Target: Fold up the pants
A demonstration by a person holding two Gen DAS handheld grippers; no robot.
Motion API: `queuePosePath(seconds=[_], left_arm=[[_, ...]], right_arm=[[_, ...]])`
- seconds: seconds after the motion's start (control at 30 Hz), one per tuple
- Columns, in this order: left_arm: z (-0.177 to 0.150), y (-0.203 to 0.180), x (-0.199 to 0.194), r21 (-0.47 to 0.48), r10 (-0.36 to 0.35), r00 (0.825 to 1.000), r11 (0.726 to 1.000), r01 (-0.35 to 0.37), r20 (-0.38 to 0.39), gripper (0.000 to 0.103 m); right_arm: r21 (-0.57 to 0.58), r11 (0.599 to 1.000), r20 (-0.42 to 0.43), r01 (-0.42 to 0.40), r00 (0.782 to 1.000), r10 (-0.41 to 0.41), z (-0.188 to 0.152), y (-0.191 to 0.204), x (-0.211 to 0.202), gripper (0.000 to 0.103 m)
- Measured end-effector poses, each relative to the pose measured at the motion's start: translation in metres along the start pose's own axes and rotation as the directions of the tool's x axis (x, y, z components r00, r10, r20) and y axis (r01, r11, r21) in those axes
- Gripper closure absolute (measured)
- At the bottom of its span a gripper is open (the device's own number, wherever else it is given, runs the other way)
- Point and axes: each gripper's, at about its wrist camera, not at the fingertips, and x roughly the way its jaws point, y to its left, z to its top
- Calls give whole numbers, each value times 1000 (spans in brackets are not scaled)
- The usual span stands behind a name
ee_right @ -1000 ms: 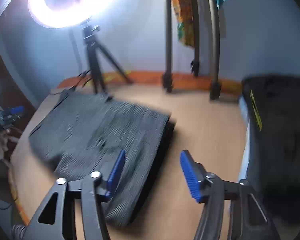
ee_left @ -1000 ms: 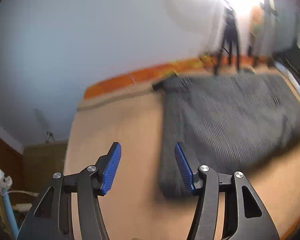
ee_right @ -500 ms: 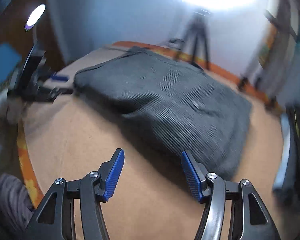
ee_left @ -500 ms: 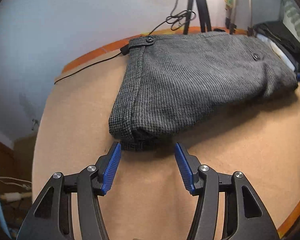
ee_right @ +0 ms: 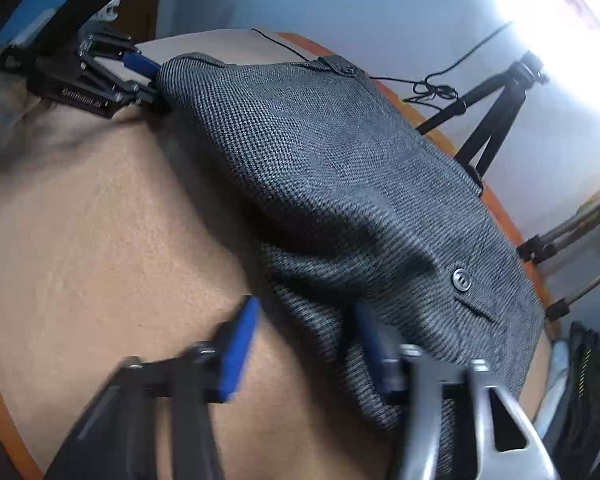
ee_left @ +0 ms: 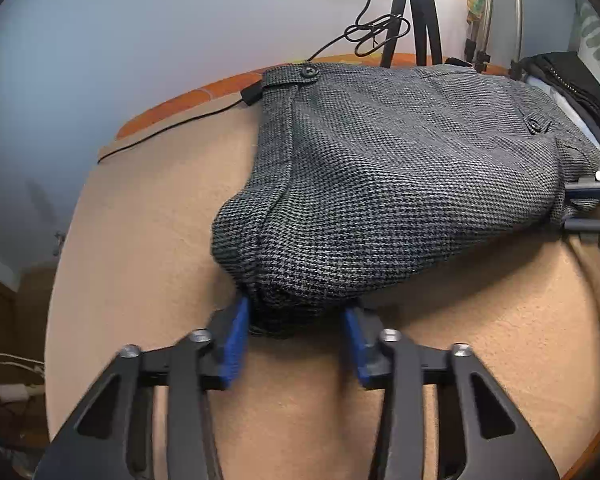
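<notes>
Both grippers have come down onto the near edge of the folded grey houndstooth wool pants (ee_left: 400,184) since a second ago, when they hung spread above the cloth. On the left gripper (ee_left: 296,336), the blue pads are closing on a bunched corner of fabric: the left pad touches the cloth, while the right pad sits just beside it. On the right gripper (ee_right: 304,344), the jaws are also closing, with a fold of the same edge between them; the picture is blurred, so I cannot tell whether the pads press yet.

Only the left wrist view shows the waistband button (ee_left: 309,72) at the far end and a black bag (ee_left: 572,84) beyond the pants to the right. Only the right wrist view shows the pocket button (ee_right: 461,280) just ahead of that gripper and the black tripod (ee_right: 492,116) under a bright lamp.

Each view catches the other gripper at the opposite corner. The pants lie flat on the tan cloth-covered table (ee_left: 140,240), their long axis running sideways between the two grippers, waistband edge away from both.
</notes>
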Motion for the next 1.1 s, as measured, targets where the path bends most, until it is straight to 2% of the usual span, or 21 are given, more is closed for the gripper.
queuePosePath(seconds=[0.07,0.1,0.23,0.4,0.5,0.6,0.67,0.7,0.77,0.83,0.97,1.03,1.1], left_arm=[[4,2,-3,11,-4,1000,1000,4,-2,80],[6,3,-8,21,-14,1000,1000,14,0,81],[21,9,-27,47,-13,999,999,11,35,83],[47,13,-40,64,-9,999,998,5,53,83],[52,16,-41,81,2,999,997,-6,46,78],[39,17,-39,114,14,1000,993,-14,3,70],[27,22,-34,126,31,998,992,-25,-49,62],[18,24,-32,134,46,996,990,-35,-74,62],[2,28,-35,153,102,991,984,-89,-84,62],[-10,32,-45,133,112,991,986,-102,-68,62],[-16,12,-74,132,1,1000,991,-3,13,62],[-11,-10,-80,173,-50,998,984,43,37,62],[1,-30,-81,201,-97,993,976,83,60,62]], right_arm=[[-24,1000,-9,3,1000,-3,1,0,-1,96],[-29,1000,-6,-8,1000,8,2,-2,-5,99],[-50,999,26,-8,1000,9,7,-12,-25,102],[-1,1000,68,-19,998,19,17,-40,-46,102],[35,998,104,-43,994,39,19,-55,-56,102],[37,994,94,-104,990,101,18,-56,-51,101],[8,992,66,-129,990,128,11,-43,-43,98],[-4,989,44,-148,988,148,7,-36,-39,91],[-11,987,24,-162,986,163,-4,-29,-34,76],[9,988,23,-157,987,156,-20,-24,-38,70],[154,976,64,-154,987,146,-46,-40,-56,52],[290,947,94,-136,989,114,-64,-59,-69,48],[420,897,116,-141,988,101,-79,-77,-76,47]])
